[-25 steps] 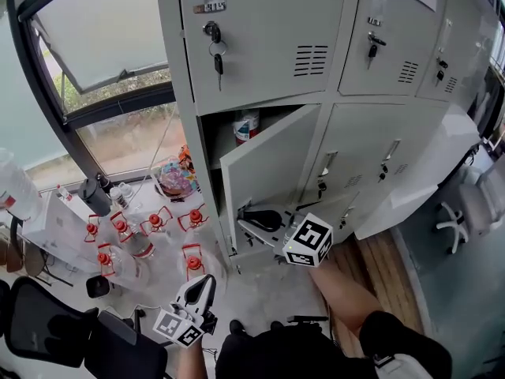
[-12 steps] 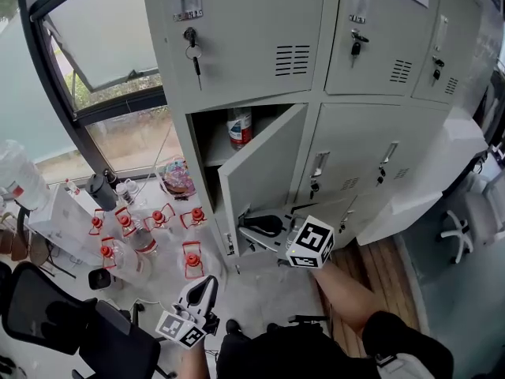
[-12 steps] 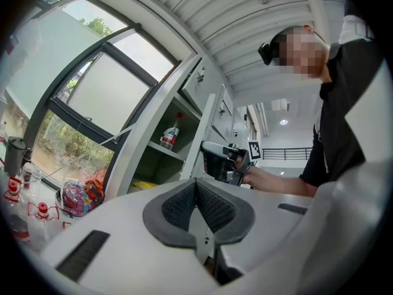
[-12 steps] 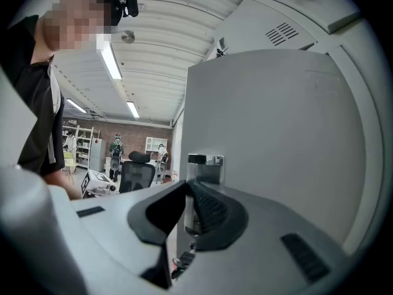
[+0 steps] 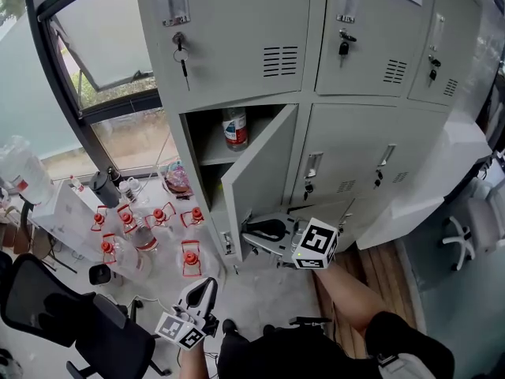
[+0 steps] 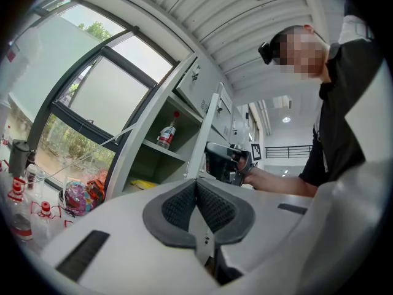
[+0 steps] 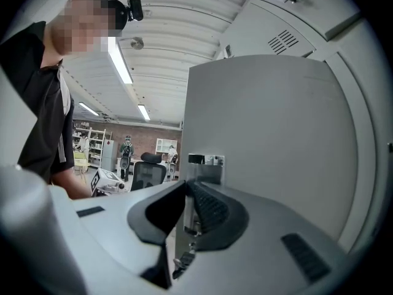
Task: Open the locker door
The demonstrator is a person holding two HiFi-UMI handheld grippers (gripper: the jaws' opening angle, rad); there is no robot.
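1. The door (image 5: 256, 168) is the lower-left one in the bank of grey lockers (image 5: 371, 22). It stands part open, hinged at its right, with its free edge swung out toward the person.
2. The right claw (image 5: 248, 237) is at the lower part of that free edge, with the person's forearm (image 5: 347, 290) reaching in from below right.
3. In the right gripper view, the right claw (image 7: 187, 192) has the door's (image 7: 270, 140) thin edge between its jaws. The jaws are opening, released and close on each side of the edge rather than clamped on it. A small latch (image 7: 206, 160) sits on the edge just above them.
4. The left claw (image 5: 207, 284) hangs low over the floor, well apart from the door and pointing toward the lockers.
5. In the left gripper view, the left claw (image 6: 196, 192) is clenched pad against pad, with nothing between.
6. Inside the open compartment, a bottle (image 5: 234, 127) with a red label stands upright on the shelf. The left gripper view shows it too (image 6: 164, 133).
7. A key (image 5: 181, 47) hangs from the lock of the door above.
8. Clear jugs (image 5: 146, 231) with red caps stand on the floor left of the lockers, below the window (image 5: 102, 38).
9. A black chair (image 5: 71, 322) sits at the lower left.
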